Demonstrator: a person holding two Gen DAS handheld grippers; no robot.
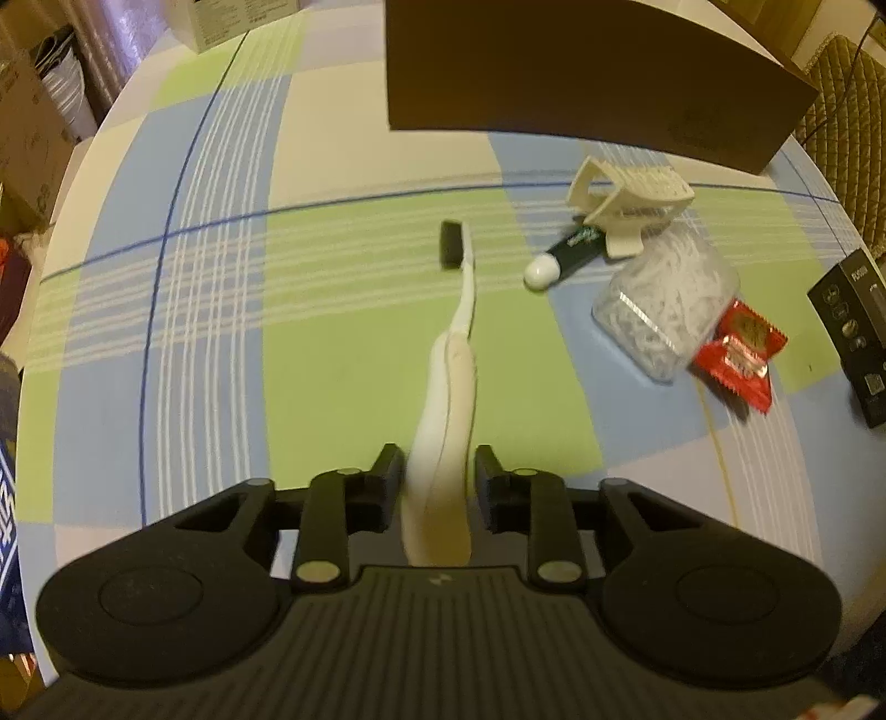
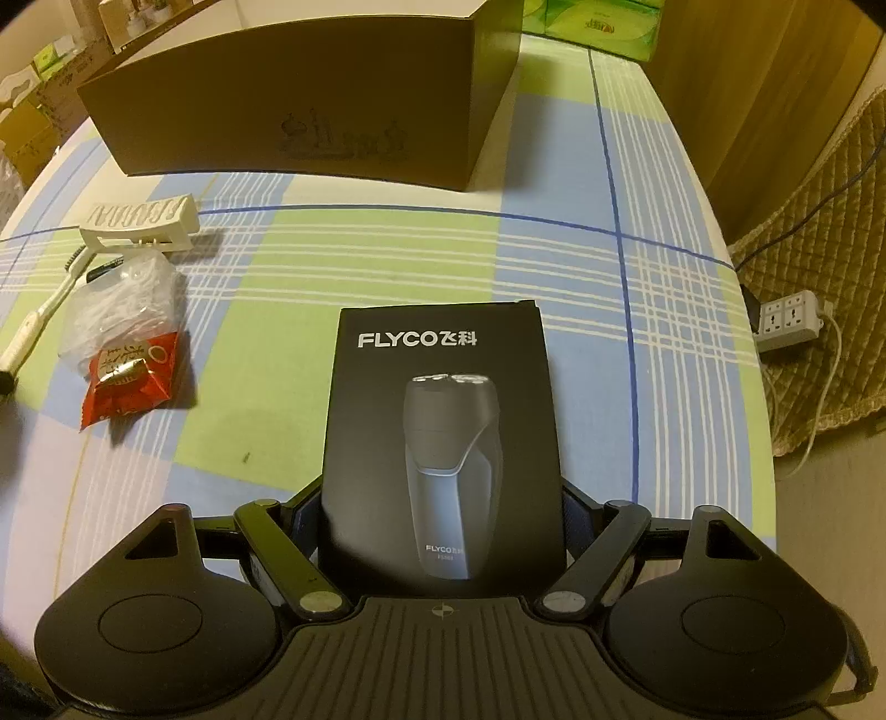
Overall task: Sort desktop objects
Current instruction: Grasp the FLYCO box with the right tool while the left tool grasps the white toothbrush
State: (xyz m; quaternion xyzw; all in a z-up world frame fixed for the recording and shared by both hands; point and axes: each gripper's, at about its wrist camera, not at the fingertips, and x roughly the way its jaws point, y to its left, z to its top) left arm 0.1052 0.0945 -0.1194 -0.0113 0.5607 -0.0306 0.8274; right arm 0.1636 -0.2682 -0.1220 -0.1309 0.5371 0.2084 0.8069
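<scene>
Dim warm indoor light, soft shadow under the brown box (image 1: 581,72), motion blur near it, fisheye bending at edges.

- A checked tablecloth (image 2: 387,260) in blue, green and white is spread over the table.
- A white power strip (image 2: 789,321) is seen on the floor, beyond the table's right edge.
- Green cartons (image 2: 595,22) are stacked past the far edge.

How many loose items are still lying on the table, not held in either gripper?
4: a cream hair clip nearest the brown box, a dark tube partly under it, a clear bag of white bits, and a red packet leaning on the bag. Others may be hidden.
</scene>
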